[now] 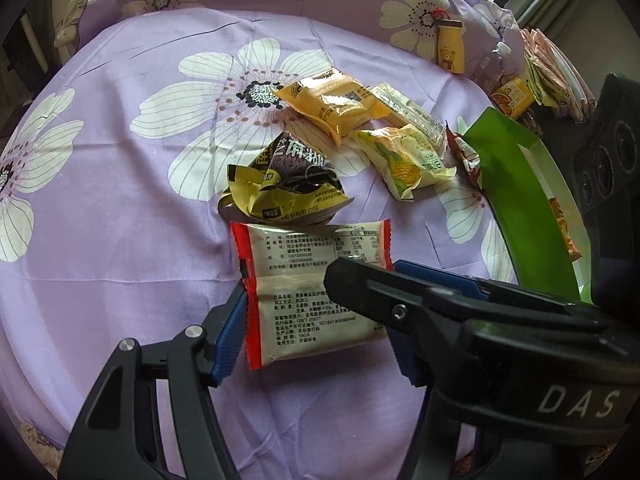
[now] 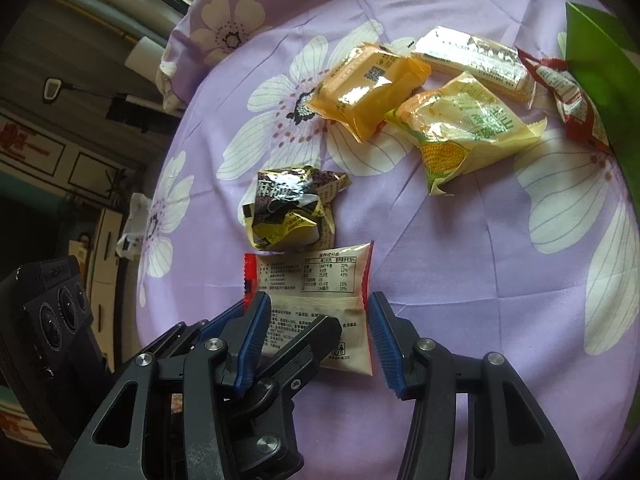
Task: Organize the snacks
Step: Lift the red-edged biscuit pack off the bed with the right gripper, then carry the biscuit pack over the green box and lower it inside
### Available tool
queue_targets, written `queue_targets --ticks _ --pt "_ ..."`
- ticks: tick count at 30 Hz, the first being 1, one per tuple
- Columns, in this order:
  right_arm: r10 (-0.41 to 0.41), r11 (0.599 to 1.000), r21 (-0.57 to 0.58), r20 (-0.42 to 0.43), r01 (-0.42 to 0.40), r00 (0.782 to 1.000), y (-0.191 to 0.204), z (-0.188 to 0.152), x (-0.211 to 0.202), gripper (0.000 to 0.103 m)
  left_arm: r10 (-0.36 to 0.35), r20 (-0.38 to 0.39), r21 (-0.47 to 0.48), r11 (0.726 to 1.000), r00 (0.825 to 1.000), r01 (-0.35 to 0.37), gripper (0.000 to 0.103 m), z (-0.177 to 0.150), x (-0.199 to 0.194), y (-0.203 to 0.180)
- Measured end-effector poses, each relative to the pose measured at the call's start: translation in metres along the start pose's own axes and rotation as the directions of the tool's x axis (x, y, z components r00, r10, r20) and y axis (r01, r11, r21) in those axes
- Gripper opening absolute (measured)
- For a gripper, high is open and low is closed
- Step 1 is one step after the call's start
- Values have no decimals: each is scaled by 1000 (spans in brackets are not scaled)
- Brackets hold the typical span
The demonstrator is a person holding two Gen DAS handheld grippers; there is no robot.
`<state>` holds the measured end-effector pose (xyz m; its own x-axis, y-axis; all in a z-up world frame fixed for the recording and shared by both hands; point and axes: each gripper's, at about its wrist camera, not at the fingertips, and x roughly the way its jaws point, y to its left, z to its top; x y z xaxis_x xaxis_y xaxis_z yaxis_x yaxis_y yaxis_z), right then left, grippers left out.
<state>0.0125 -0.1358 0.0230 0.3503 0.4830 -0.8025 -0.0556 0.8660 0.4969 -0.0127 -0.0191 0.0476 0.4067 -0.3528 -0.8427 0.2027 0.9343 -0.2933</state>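
Note:
A white snack packet point(image 1: 300, 256) point(image 2: 316, 276) with red end seams lies label-side down on the purple flowered cloth point(image 1: 120, 240). My right gripper point(image 2: 318, 300) straddles its near half, blue pads against both side edges, shut on it. My left gripper point(image 1: 318, 316) stands around the same packet. Its left pad touches the red seam and its right pad sits just off the corner, open. The two grippers' fingers interleave: a right finger point(image 1: 360, 284) crosses over the packet, and a left finger point(image 2: 312, 340) does the same. A green box point(image 1: 516, 200) point(image 2: 600, 52) stands open at the right.
A crumpled black-and-yellow bag point(image 1: 284, 184) point(image 2: 288, 208) touches the packet's far end. Beyond lie an orange packet point(image 1: 336, 104), a corn packet point(image 1: 404, 160), a pale long packet point(image 1: 408, 112) and a dark red one point(image 1: 466, 152). A bear-printed bottle point(image 1: 450, 50) stands at the back right.

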Motion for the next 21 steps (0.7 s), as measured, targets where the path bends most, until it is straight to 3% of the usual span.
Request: queue_targets --ticks 12,17,21 --pt "-64 994 -76 170 78 983 25 -8 -50 54 -4 141 85 996 990 -8 62 9 -32 -36" --pt "-56 995 -64 267 76 962 18 -8 -86 54 -32 211 155 988 977 -1 62 19 -46 -68" --pt "-60 996 -40 357 79 932 5 -8 -122 54 -78 251 210 977 965 25 62 26 -53 -101"
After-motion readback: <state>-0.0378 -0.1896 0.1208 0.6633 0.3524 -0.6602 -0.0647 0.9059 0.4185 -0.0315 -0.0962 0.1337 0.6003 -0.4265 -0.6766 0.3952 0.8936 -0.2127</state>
